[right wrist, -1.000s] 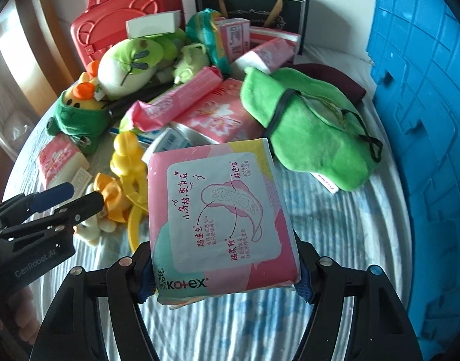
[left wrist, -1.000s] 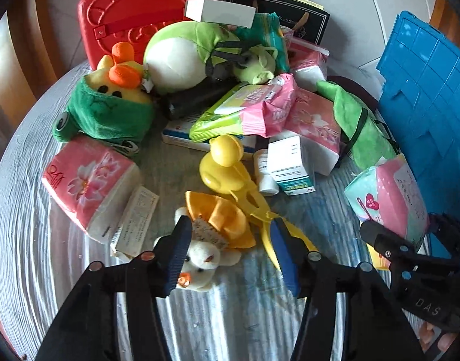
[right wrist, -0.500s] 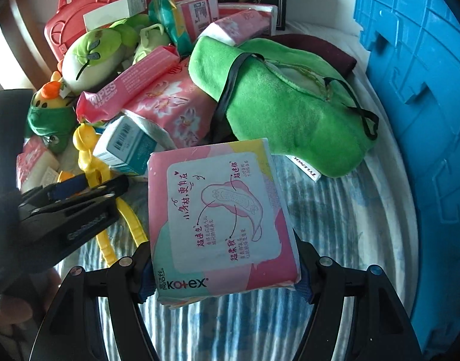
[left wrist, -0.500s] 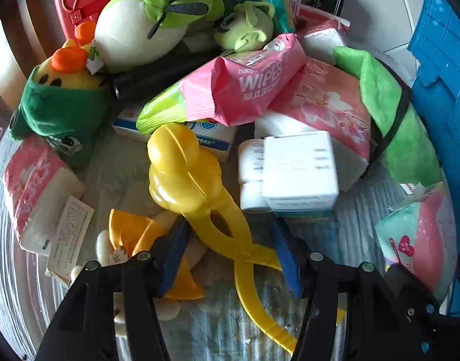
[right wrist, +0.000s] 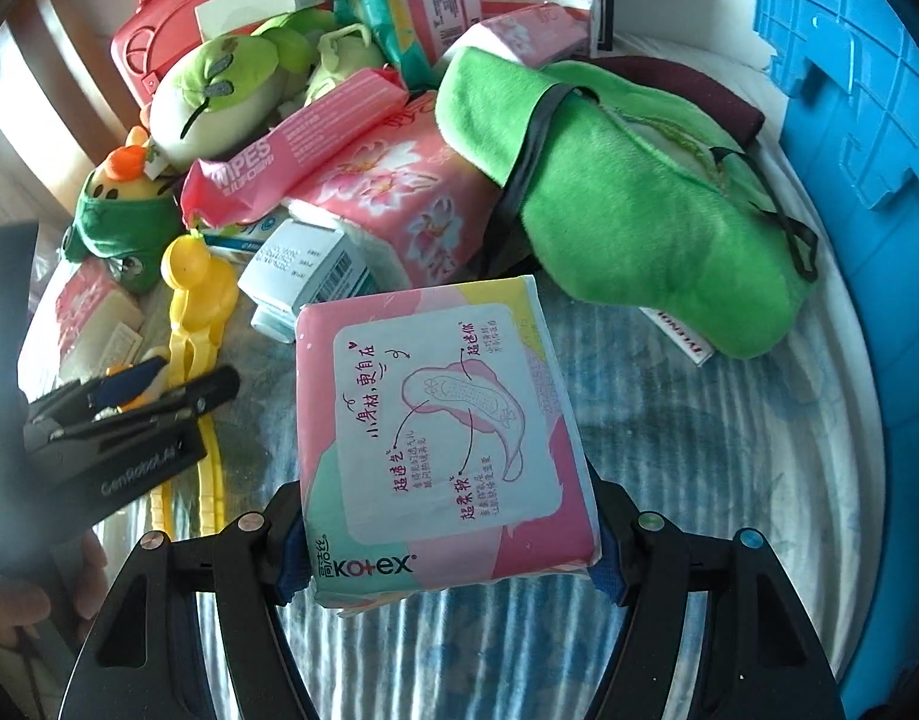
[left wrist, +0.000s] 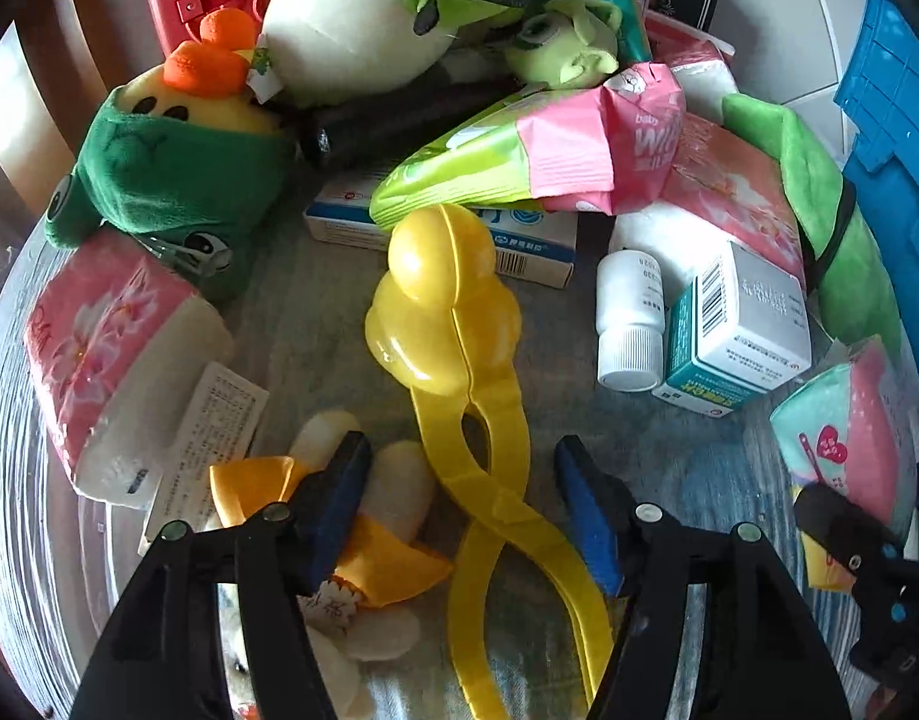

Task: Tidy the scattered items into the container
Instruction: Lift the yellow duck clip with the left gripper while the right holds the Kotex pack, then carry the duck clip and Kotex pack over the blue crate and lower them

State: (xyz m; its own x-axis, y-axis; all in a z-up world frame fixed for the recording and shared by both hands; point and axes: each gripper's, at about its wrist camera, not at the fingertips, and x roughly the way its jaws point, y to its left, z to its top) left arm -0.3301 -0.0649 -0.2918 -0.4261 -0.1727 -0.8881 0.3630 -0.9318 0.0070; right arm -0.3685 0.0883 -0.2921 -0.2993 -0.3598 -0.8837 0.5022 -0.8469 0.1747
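Observation:
A yellow duck-shaped snowball tong [left wrist: 444,306] lies on the round table, its handles running between the blue pads of my left gripper [left wrist: 462,498]. The jaws are closing, with a gap still showing on both sides of the handles. The left pad [left wrist: 333,498] hangs over a small white plush with an orange scarf [left wrist: 387,558]. My right gripper [right wrist: 450,546] is shut on a pink Kotex pad pack [right wrist: 441,432], held above the tabletop. The blue crate [right wrist: 849,120] stands at the right edge; it also shows in the left wrist view as a blue crate [left wrist: 891,120].
Piled behind are a green frog plush [left wrist: 177,180], a white-bellied green plush [left wrist: 363,18], a wipes pack [left wrist: 549,162], tissue packs [left wrist: 99,354], a white bottle [left wrist: 630,312], a small box [left wrist: 741,324], a green eye mask [right wrist: 627,210] and a red case [right wrist: 177,18]. A hand [right wrist: 15,600] holds the left gripper.
My left gripper dropped and shifted from over the small plush to straddle the yellow tong's handles. The right gripper sank slightly, the pad pack unmoved in its grip.

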